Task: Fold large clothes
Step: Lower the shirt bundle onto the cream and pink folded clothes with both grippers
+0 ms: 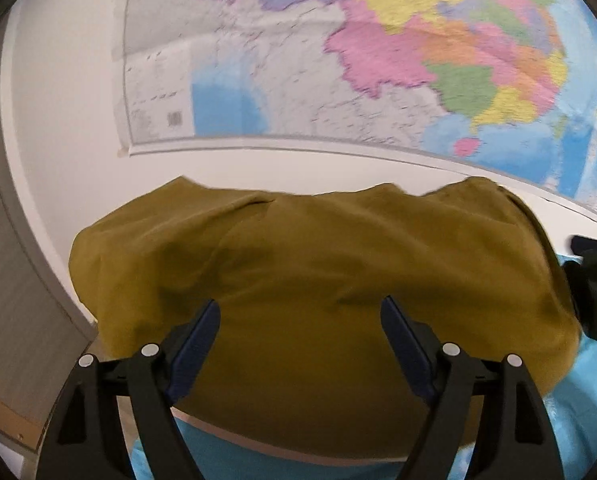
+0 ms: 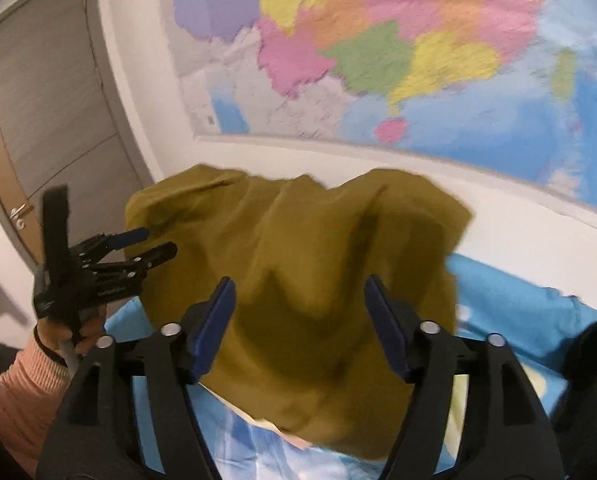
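Olive-brown cloth, a large garment [image 1: 318, 280], lies bunched on a blue-covered bed [image 2: 510, 304] beneath a wall map [image 1: 338, 60]. The left gripper [image 1: 300, 308] hangs above the garment's near edge, jaws spread, gripping nothing. The right gripper [image 2: 300, 284] hovers likewise, jaws apart over the cloth's middle folds, pads clear.

My left gripper [image 1: 300, 322] stood with its jaws wide apart, the blue pads gripping nothing. My right gripper [image 2: 300, 300] was just as wide, its pads pressing on nothing. From the right wrist view I saw my left hand [image 2: 72, 330] wrapped round the left tool's handle, a peach ribbed sleeve [image 2: 22, 384] covering the forearm.
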`<state>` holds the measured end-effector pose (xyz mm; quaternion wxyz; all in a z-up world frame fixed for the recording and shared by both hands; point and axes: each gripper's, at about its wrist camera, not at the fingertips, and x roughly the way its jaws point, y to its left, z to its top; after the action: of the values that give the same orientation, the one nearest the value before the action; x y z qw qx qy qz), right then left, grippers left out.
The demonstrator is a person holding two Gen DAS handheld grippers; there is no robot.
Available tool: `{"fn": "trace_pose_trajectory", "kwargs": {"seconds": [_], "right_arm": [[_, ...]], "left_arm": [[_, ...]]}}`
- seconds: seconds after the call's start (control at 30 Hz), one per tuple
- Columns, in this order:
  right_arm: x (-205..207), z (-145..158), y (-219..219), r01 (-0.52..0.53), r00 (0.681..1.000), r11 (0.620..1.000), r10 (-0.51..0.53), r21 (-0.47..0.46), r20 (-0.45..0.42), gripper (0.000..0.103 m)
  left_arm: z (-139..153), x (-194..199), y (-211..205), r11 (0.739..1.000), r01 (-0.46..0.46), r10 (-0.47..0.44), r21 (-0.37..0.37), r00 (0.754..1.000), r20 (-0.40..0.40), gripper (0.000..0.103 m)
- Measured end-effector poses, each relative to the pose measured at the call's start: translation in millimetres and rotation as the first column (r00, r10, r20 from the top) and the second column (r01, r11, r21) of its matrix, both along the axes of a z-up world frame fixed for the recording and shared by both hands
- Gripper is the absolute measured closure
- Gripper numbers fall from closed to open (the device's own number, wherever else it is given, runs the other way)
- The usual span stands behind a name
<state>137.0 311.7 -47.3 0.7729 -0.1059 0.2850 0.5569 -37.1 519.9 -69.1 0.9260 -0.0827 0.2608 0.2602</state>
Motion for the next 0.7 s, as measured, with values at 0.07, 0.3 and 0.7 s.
{"fn": "trace_pose_trajectory", "kwargs": {"seconds": [0.07, 0.3, 0.7], "right_arm": [[3, -10, 10, 0.005, 1.000, 1.000, -0.005, -0.025, -0.011, 0.030], [27, -49, 17, 0.009, 0.989, 0.998, -0.019, -0.068, -0.145, 0.026], [-22, -31, -12, 0.024, 0.999, 1.000, -0.023, 0.003, -0.046, 0.006]], "left_arm": [[-1, 1, -11, 1.000, 0.016, -0.016, 0.021, 1.000, 0.000, 0.023], [-9, 2, -21, 0.999, 0.032, -0.032, 0.020, 0.999, -0.014, 0.021], [-14, -15, -44, 1.000, -0.001, 0.001, -0.005, 1.000, 0.017, 0.007]]}}
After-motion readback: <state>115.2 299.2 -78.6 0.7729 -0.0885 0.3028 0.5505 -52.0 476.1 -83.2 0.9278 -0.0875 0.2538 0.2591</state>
